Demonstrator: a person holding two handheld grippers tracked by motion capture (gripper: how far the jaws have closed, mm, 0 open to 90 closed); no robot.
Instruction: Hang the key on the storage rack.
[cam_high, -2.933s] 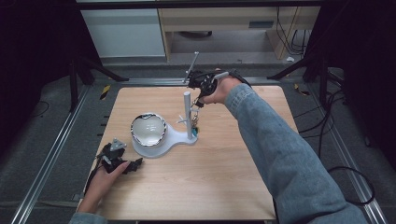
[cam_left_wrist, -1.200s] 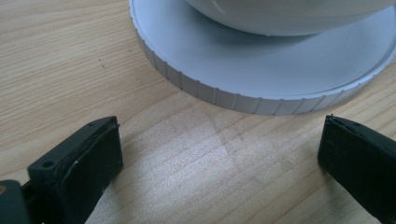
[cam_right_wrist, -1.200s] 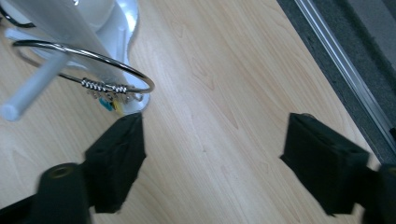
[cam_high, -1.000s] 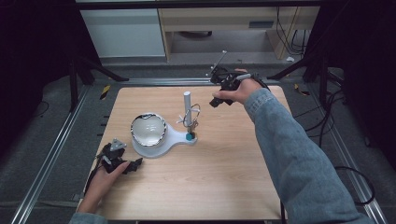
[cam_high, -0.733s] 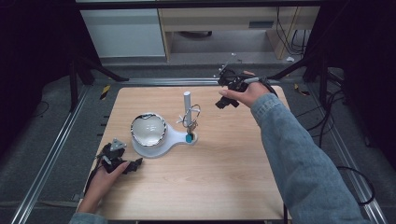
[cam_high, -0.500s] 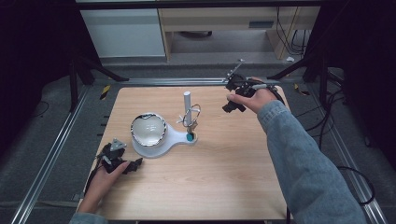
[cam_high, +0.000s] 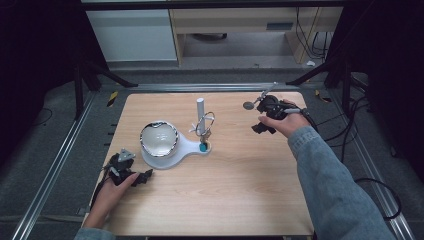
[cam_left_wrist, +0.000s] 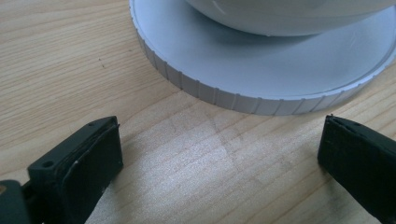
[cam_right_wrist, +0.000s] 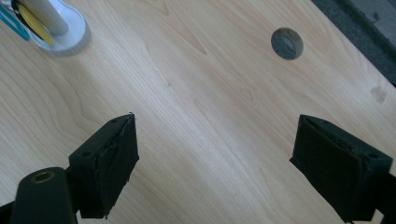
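A white stand (cam_high: 186, 148) sits mid-table, with a shiny round bowl (cam_high: 159, 139) on its wide end and an upright white post (cam_high: 200, 107) on its narrow end. A metal ring with keys (cam_high: 205, 125) and a teal tag (cam_high: 202, 147) hangs around the post. My right gripper (cam_high: 262, 120) is held over the table's far right, well apart from the post; its own view shows the right gripper (cam_right_wrist: 215, 135) open and empty above bare wood. My left gripper (cam_high: 135, 175) rests at the front left, and the left gripper (cam_left_wrist: 222, 140) is open just short of the stand's ribbed rim (cam_left_wrist: 224, 95).
A round hole (cam_right_wrist: 286, 43) is cut in the tabletop (cam_high: 225, 190) near the far right edge. Metal rails (cam_high: 55, 165) run along the table's sides. A cabinet (cam_high: 135, 35) stands behind the far edge. The front half of the wooden top is bare.
My right gripper has drawn back from the post to the right, open and empty. The key ring stays hanging on the post. The left gripper has not moved.
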